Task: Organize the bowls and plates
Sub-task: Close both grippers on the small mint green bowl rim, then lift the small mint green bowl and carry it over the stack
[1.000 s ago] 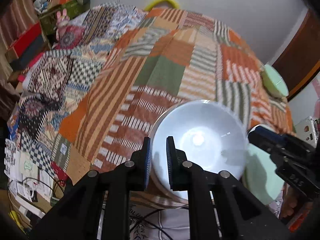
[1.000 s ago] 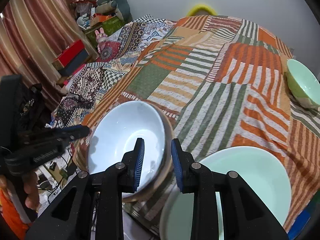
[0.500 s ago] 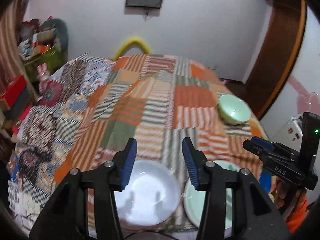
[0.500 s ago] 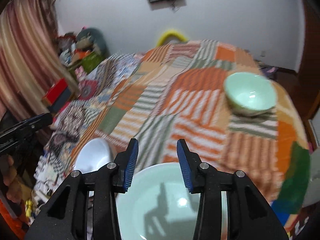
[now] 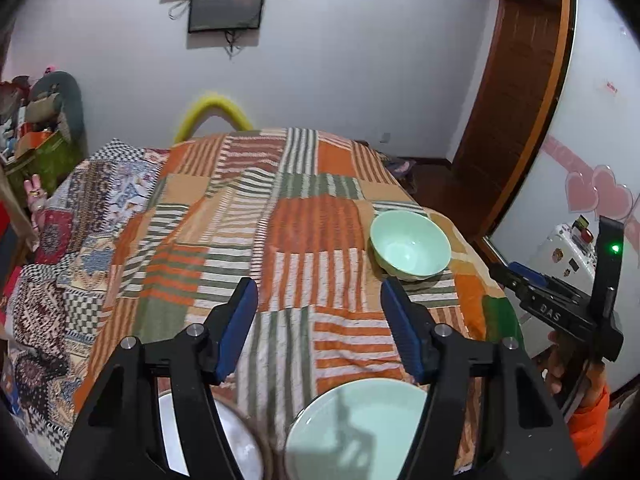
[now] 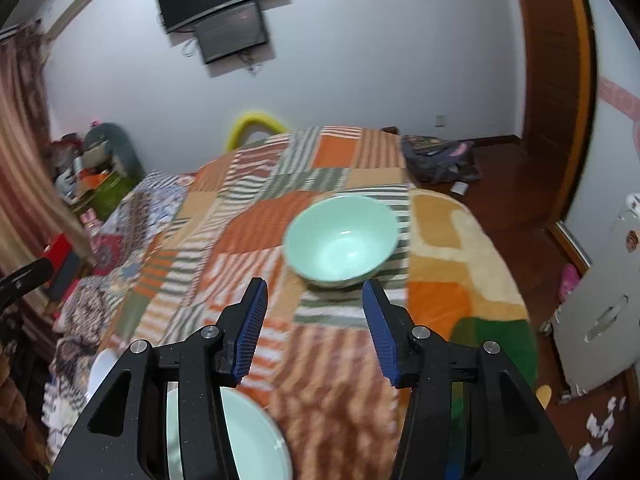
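Note:
A mint-green bowl (image 5: 410, 246) (image 6: 342, 240) stands upright on the patchwork quilt, towards its right edge. Nearer me lie a mint-green plate (image 5: 360, 428) (image 6: 248, 440) and a white bowl (image 5: 240, 444) (image 6: 100, 368), both partly hidden behind the gripper bodies. My left gripper (image 5: 320, 320) hovers above the quilt, jaws opening, nothing between them. My right gripper (image 6: 316, 320) hangs just short of the green bowl, jaws also opening and empty. The right gripper (image 5: 520, 276) also shows at the right of the left wrist view, held by a hand in an orange sleeve.
The quilt (image 5: 280, 220) covers a bed that drops off at right to a wooden floor (image 6: 512, 184) with a dark bag (image 6: 440, 160). A white cabinet (image 6: 600, 312) stands at right, clutter (image 6: 92, 168) at left, and a screen (image 5: 226, 6) hangs on the far wall.
Both grippers have risen and drawn back from the white bowl and green plate. Their jaws went from nearly shut to open. The green bowl now sits ahead of the right gripper.

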Motion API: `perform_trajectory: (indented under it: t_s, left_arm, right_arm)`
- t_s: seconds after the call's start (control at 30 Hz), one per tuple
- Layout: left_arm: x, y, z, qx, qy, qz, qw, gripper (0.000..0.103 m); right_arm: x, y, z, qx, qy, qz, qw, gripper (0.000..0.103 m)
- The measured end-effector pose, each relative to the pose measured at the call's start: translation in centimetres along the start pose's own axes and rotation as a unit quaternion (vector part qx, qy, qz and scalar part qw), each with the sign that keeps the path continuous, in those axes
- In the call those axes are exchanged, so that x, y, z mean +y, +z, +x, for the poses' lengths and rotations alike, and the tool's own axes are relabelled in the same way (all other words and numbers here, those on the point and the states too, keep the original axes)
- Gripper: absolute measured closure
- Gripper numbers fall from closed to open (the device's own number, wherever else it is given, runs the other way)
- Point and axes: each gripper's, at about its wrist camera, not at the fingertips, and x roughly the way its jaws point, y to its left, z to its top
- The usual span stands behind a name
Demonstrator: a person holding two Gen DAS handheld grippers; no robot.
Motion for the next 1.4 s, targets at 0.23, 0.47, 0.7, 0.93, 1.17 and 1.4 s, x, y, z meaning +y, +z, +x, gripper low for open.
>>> perform_trajectory:
  t_s: [0.23,0.47,0.7,0.93,1.17,1.4]
  left_arm:
    - [-1.0,-0.1,5.9,0.049,-0.010,-0.001,0.9987,0.039]
    - [-0.8,-0.6,10.8,0.094,-0.011,-0.004,0.9955,0.039]
    - [-0.7,-1.0,14.0,0.117,-0.012,-0.005,0.9931,0.039]
    - [-1.3,-1.1,16.2,0.131,-0.011,-0.002,0.9914,0.039]
    - [-2.0,-1.4,18.5,0.146,-0.014,-0.007,0.9892,0.039]
    - [-3.3,-2.5,20.9,0.184,-0.048,-0.009,0.9818,0.058]
  right_arm:
    - [-2.5,0.7,4.4,0.032,-0.017,0.024,0.999,0.057]
    - [-4.5,1.9,9.7,0.071,-0.035,0.030,0.996,0.057]
    - [-5.7,2.7,13.7,0.102,-0.037,0.030,0.994,0.071]
    - [-5.5,2.0,14.1,0.111,-0.034,0.001,0.993,0.087]
    - [-4.8,0.4,11.9,0.127,0.009,-0.020,0.992,0.087]
    - [-3.8,-1.4,10.5,0.151,0.055,-0.032,0.987,0.087]
